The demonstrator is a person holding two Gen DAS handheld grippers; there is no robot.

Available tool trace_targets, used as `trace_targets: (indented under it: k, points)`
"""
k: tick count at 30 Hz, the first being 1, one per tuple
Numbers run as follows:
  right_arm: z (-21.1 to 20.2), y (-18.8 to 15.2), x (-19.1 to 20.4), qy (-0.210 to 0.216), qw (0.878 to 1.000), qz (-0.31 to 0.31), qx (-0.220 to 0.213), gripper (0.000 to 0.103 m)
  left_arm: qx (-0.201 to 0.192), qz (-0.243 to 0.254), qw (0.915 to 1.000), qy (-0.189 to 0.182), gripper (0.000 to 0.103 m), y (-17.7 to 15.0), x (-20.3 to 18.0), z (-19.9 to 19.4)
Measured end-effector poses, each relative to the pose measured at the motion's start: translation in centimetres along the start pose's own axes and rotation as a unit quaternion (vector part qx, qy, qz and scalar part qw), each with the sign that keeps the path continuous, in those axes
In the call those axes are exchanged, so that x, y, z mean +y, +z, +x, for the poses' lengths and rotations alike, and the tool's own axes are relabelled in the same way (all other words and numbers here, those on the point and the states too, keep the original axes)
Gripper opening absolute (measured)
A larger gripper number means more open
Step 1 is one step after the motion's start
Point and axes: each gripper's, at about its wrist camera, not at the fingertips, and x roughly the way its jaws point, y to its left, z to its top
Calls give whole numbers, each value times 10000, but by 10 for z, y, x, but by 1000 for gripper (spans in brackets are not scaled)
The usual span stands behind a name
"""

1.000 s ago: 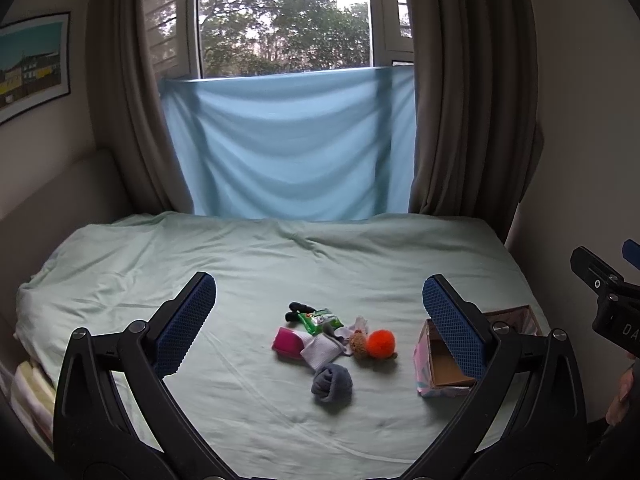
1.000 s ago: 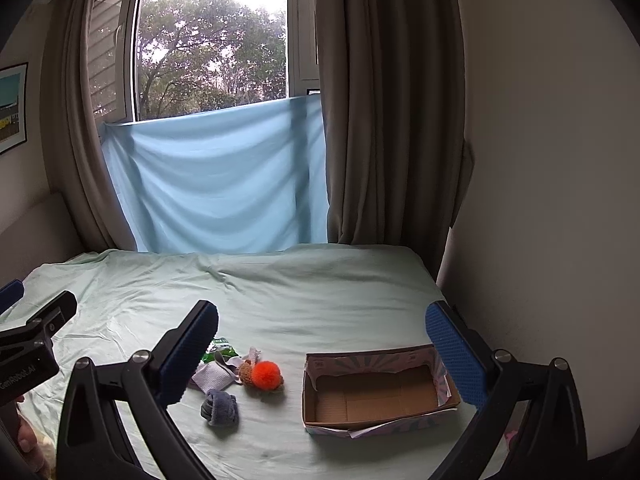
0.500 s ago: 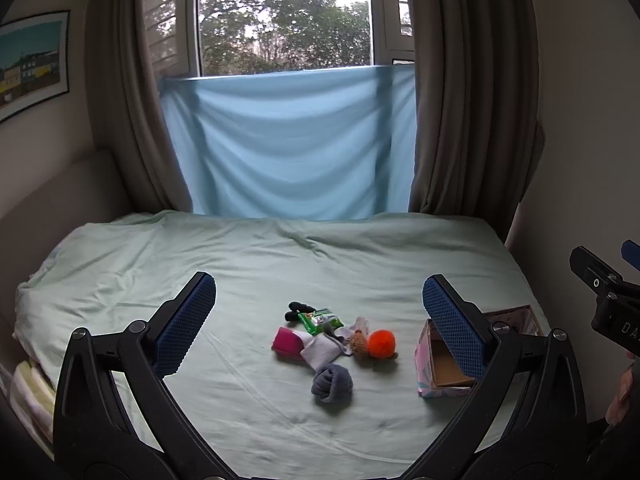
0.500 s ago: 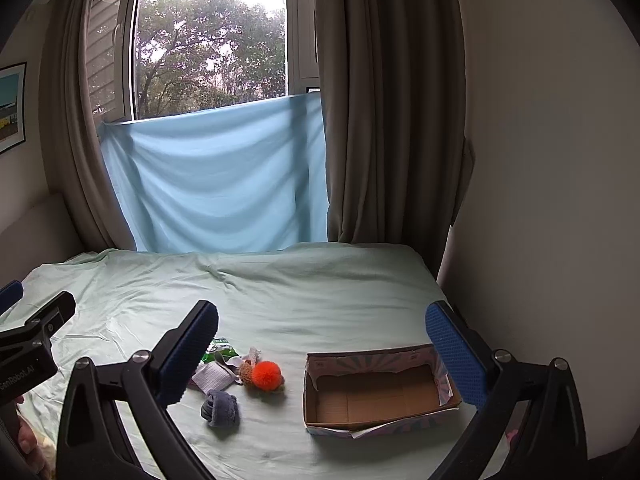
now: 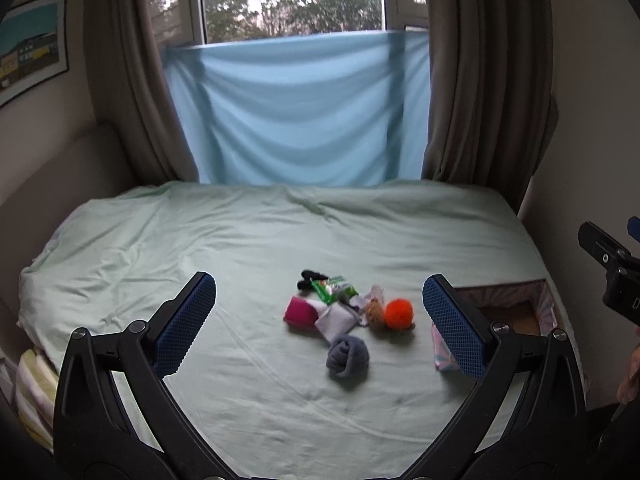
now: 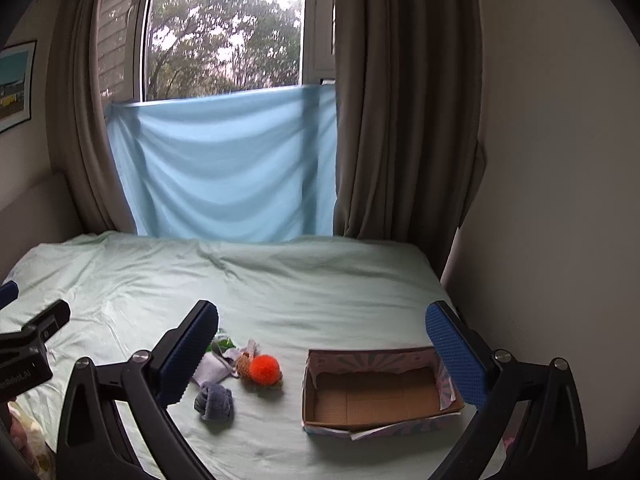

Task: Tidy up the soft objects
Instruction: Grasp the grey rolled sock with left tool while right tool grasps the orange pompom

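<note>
A small heap of soft things lies on the pale green bed sheet [image 5: 240, 240]: a rolled grey sock [image 5: 347, 356] [image 6: 214, 401], an orange pompom [image 5: 398, 313] [image 6: 264, 369] on a brown toy, a white cloth [image 5: 334, 317], a pink piece [image 5: 299, 311], a green packet [image 5: 330, 289] and a black piece [image 5: 309, 276]. An empty cardboard box [image 6: 378, 394] [image 5: 516, 308] with a patterned outside stands right of the heap. My left gripper [image 5: 318, 326] hovers open over the heap, holding nothing. My right gripper [image 6: 320, 354] is open and empty between heap and box.
A wall [image 6: 560, 200] runs along the bed's right edge, close behind the box. Brown curtains [image 5: 480, 80] and a hanging blue cloth [image 5: 296, 112] close off the far side under the window. A padded headboard [image 5: 48, 176] lines the left. Wide bare sheet lies beyond the heap.
Both views have shifted slightly down and closer to the bed, with some motion blur. The objects and the box lie where they were; both grippers stay open.
</note>
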Motion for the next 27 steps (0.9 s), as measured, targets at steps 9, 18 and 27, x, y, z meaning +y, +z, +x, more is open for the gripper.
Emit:
trace_targets:
  k: [9, 18, 27]
  points:
    - [74, -35, 46, -12, 9982, 64, 600, 103, 565, 498, 9963, -416, 103, -40, 20, 79]
    - [179, -102, 81, -169, 9951, 301, 928, 103, 1025, 798, 9868, -969, 103, -115, 19, 206]
    - [278, -167, 103, -5, 9924, 430, 1156, 96, 1355, 1074, 9762, -1311, 102, -187, -6, 296]
